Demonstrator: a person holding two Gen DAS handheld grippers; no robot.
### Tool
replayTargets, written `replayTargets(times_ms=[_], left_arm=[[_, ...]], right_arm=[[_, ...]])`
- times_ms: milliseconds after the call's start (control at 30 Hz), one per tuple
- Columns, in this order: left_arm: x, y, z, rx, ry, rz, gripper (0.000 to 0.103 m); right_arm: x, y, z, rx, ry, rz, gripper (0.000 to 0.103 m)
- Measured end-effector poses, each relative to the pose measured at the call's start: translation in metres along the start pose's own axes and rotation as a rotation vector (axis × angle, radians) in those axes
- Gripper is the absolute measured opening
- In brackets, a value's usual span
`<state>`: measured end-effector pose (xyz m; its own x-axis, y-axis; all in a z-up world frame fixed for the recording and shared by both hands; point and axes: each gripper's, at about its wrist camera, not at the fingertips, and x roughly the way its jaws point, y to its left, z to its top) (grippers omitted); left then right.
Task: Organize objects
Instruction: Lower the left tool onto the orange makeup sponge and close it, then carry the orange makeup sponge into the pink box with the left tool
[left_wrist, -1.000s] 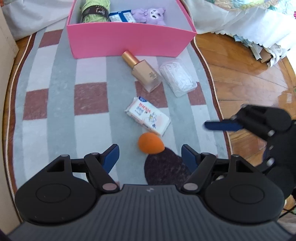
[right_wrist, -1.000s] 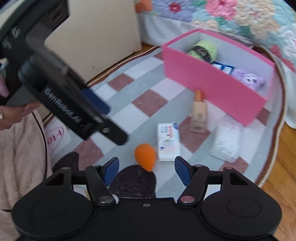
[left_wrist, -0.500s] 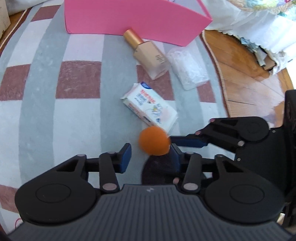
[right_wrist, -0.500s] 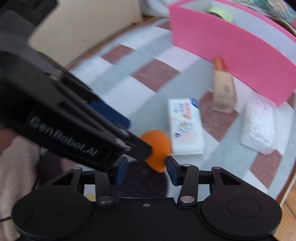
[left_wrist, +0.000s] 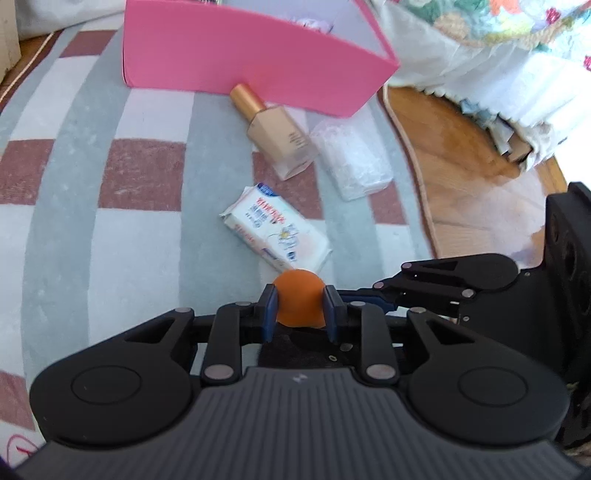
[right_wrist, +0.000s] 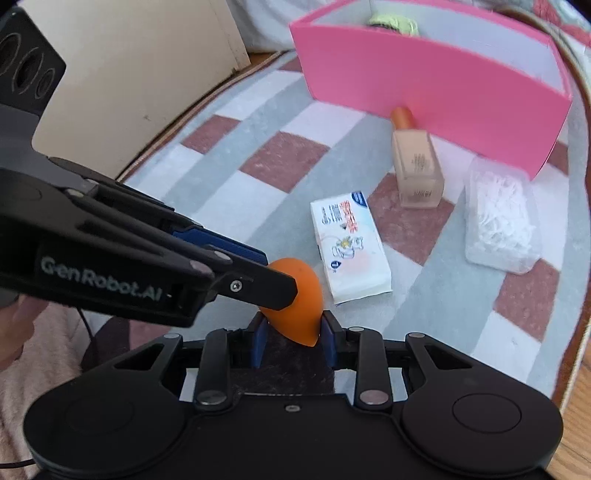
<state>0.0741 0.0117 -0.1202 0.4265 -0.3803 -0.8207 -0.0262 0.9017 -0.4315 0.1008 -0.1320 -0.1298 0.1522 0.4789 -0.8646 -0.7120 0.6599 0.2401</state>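
An orange teardrop makeup sponge (left_wrist: 299, 295) sits low over the striped rug (left_wrist: 147, 236). My left gripper (left_wrist: 300, 308) is shut on its round body, both blue pads pressing its sides. In the right wrist view the same sponge (right_wrist: 295, 291) points its tip down between my right gripper (right_wrist: 291, 332), whose jaws are closing and whose pads touch the tip. The left gripper (right_wrist: 273, 273) reaches in from the left there. The pink box (left_wrist: 240, 48) stands at the back with a few items inside.
On the rug lie a tissue pack (left_wrist: 277, 232), a foundation bottle (left_wrist: 280, 144) against the box, and a clear plastic case (left_wrist: 351, 162). Wooden floor (left_wrist: 461, 166) and a bed skirt (left_wrist: 480, 74) are to the right. A beige cabinet (right_wrist: 129, 74) stands on the left.
Both grippers have come down onto the orange sponge and closed from wide open until their pads meet it. The views have drawn nearer to the rug.
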Motion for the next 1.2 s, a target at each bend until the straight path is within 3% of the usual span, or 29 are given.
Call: replayTargets(times_ms=[133,233,433,800,967,1200], left_arm=[[-0.028,-0.014,0.009,0.056,-0.068,0.011,0.025],[-0.048,-0.024,0.016,0.072,-0.081,-0.018,0.025],[-0.081,-0.049,0.023,0.123,-0.130,0.008,0.025],[-0.124,-0.073,0.040,0.093,-0.269,0.083,0.025],[-0.135,-0.073,0.056,0.089,-0.311,0.079,0.025],[-0.147,-0.052,0.110,0.028,-0.361,0.058,0.025]], right_arm=[[-0.028,0.006,0.005,-0.045,-0.059,0.001,0.035],[-0.049,0.011,0.011,-0.086,-0.108,-0.011,0.035],[-0.084,0.021,0.027,-0.155,-0.169,-0.045,0.035],[-0.126,0.025,0.054,-0.193,-0.291,-0.067,0.035],[-0.137,0.022,0.074,-0.212,-0.322,-0.086,0.035],[-0.139,0.026,0.136,-0.345,-0.297,-0.169,0.035]])
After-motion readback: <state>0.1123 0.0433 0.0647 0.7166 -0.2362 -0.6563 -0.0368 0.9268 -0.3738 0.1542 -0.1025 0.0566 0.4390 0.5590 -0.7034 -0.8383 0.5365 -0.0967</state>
